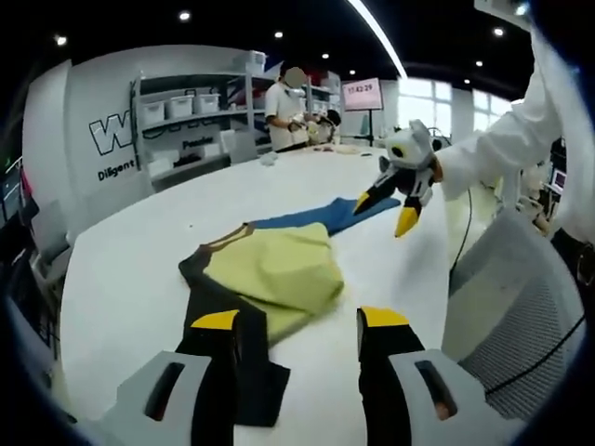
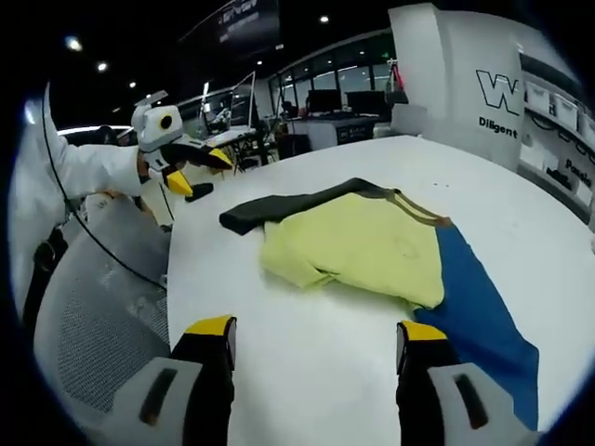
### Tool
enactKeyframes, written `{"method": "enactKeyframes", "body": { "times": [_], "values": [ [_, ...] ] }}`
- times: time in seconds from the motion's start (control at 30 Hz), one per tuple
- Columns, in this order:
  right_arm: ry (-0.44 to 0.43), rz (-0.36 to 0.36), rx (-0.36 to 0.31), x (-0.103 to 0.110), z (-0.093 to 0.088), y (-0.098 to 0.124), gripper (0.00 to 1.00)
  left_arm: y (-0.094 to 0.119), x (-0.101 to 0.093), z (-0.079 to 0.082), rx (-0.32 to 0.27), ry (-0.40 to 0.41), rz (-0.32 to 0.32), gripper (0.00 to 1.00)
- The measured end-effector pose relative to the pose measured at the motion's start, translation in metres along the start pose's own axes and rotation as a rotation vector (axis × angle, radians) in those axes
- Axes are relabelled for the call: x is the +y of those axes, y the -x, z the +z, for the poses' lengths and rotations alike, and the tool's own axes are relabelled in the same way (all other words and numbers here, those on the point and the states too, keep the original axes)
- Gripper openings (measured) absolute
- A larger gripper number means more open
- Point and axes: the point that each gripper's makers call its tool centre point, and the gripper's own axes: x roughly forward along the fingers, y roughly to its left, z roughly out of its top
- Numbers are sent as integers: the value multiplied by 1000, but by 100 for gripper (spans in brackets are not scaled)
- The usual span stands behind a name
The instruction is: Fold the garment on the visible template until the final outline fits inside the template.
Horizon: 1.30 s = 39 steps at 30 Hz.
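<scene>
A garment lies partly folded on the white table (image 1: pixel 139 279). Its yellow-green body (image 1: pixel 284 265) lies folded on top, a black sleeve (image 1: pixel 209 297) reaches toward me, and a blue part (image 1: pixel 325 214) spreads out behind. My left gripper (image 1: pixel 299 321) stands open just short of the garment's near edge, holding nothing. The right gripper (image 1: pixel 384 212) hangs open in the air above the blue end, in a white-sleeved hand. In the right gripper view the yellow-green body (image 2: pixel 363 242), the black sleeve (image 2: pixel 270 209) and the blue part (image 2: pixel 479 302) lie ahead of my open right gripper (image 2: pixel 317 328). The left gripper (image 2: pixel 200 172) hovers open at the far left.
A grey mesh chair (image 1: pixel 521 307) stands against the table's edge, also seen as the mesh chair (image 2: pixel 93 316) in the right gripper view. A person (image 1: pixel 284 111) works at the table's far end. Shelves with white bins (image 1: pixel 186 107) line the wall.
</scene>
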Motion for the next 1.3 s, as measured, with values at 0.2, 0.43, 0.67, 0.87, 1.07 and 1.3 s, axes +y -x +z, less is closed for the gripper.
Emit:
{"method": "enactKeyframes", "body": {
  "times": [0.2,0.43,0.67,0.87,1.07,1.3],
  "values": [
    [-19,20,2,6,-1,-11,71,-11,-7,-8,24,19,-20,45],
    [-27,35,6,13,-4,-26,69,-30,-19,-19,63,-6,-53,45],
    [-59,46,4,17,-7,-45,67,-58,-31,-26,106,-57,-70,43],
    [-73,47,0,17,-5,-57,65,-75,-31,-32,138,-73,-65,43],
    [-84,44,-26,18,4,-72,59,-89,-27,-40,173,-115,-30,42],
    [-92,30,-43,20,12,-94,54,-102,-21,-44,194,-129,-1,39]
  ]
}}
